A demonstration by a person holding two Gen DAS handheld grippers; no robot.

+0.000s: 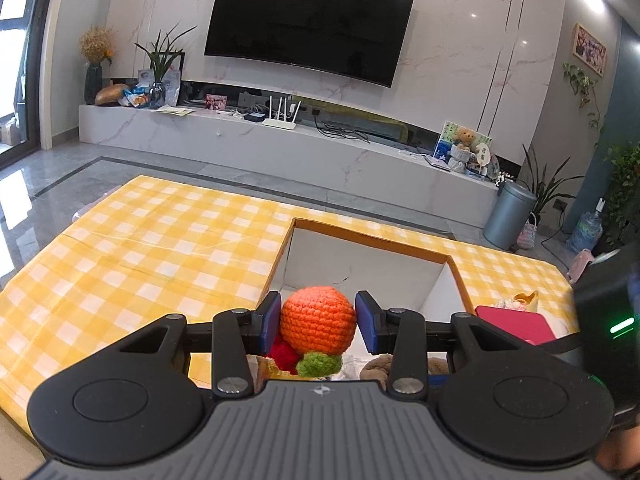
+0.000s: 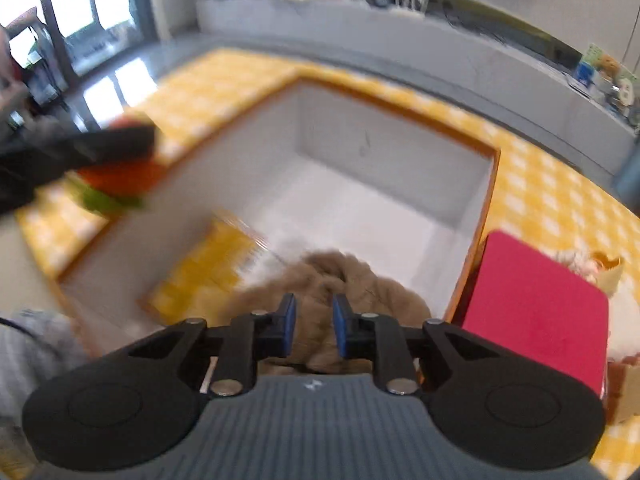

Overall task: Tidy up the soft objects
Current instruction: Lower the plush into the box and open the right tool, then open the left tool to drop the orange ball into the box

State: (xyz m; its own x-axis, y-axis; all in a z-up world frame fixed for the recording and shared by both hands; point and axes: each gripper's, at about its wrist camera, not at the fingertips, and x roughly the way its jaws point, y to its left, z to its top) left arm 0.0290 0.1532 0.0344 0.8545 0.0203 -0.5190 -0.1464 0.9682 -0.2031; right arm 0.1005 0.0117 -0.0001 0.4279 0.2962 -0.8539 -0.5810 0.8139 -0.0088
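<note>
Orange crochet ball (image 1: 318, 320): left gripper (image 1: 317, 322) is clamping it above box (image 1: 360, 236); right gripper (image 2: 314, 330) is pinching brown plush (image 2: 340, 300).

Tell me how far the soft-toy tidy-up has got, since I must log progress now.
Done: a yellow checked item already lies in the cardboard box. In hand: the left gripper holds the orange crochet ball at the box's near-left edge; the right gripper pinches the brown plush over the box interior. Left: a white plush beside the red block, outside the box.
</note>
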